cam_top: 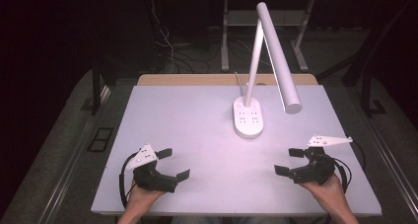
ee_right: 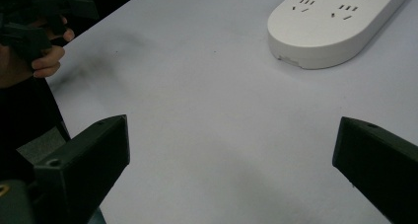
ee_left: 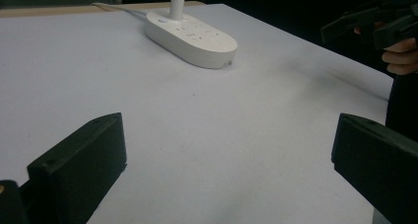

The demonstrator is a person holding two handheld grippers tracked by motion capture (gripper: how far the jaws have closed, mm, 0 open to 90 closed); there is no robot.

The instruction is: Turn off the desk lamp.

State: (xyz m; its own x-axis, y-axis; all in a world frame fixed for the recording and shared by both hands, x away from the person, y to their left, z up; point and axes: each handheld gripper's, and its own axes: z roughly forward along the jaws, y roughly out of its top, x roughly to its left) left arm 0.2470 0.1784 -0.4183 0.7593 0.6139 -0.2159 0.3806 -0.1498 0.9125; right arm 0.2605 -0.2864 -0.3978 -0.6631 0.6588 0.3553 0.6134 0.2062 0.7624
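Hands low at the near table edge, left gripper (cam_top: 173, 164) and right gripper (cam_top: 289, 161) both with jaws spread wide, holding nothing, angled inward toward the white desk lamp with oval socket-strip base (cam_top: 248, 118) standing mid-table between them, well apart, white tabletop (cam_top: 187, 115), no legible writing.

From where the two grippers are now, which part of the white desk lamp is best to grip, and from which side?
Probably the thin upright stem just above the oval base. The right gripper, open, could come from the right side; the base looks too broad and flat for its jaws, and the tilted head sits high.
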